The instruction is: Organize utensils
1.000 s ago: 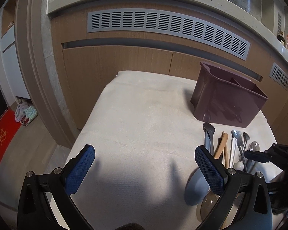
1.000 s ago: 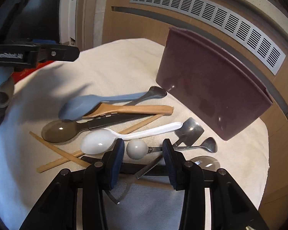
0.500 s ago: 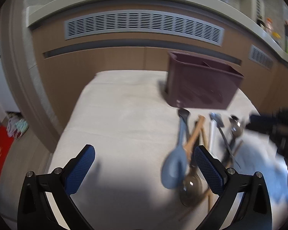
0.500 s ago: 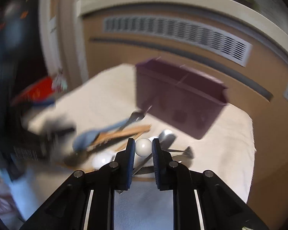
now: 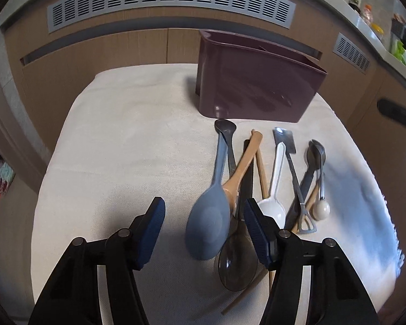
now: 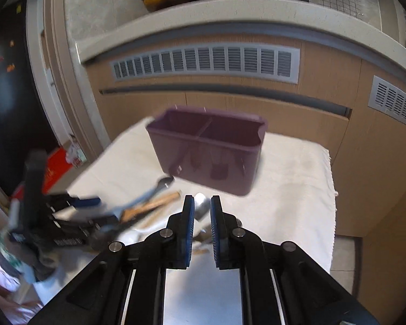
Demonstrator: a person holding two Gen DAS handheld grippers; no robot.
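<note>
A maroon two-compartment utensil holder stands at the back of the white cloth; it also shows in the right wrist view. Before it lie several utensils: a blue-grey spoon, a wooden spoon, a white spoon, a smoky clear spoon, a metal turner and a ball-handled metal spoon. My left gripper is open, low over the blue-grey spoon's bowl. My right gripper is raised, its jaws nearly closed, and I cannot tell if it holds anything.
Wooden cabinet fronts with grey vent grilles rise behind the table. The cloth's right edge drops to the floor. A red item lies on the floor at the left. The left gripper appears blurred in the right wrist view.
My left gripper swung right over the utensils and narrowed its opening. My right gripper closed around the ball-handled spoon's knob, then rose and pulled back; the ball-handled spoon still lies on the cloth.
</note>
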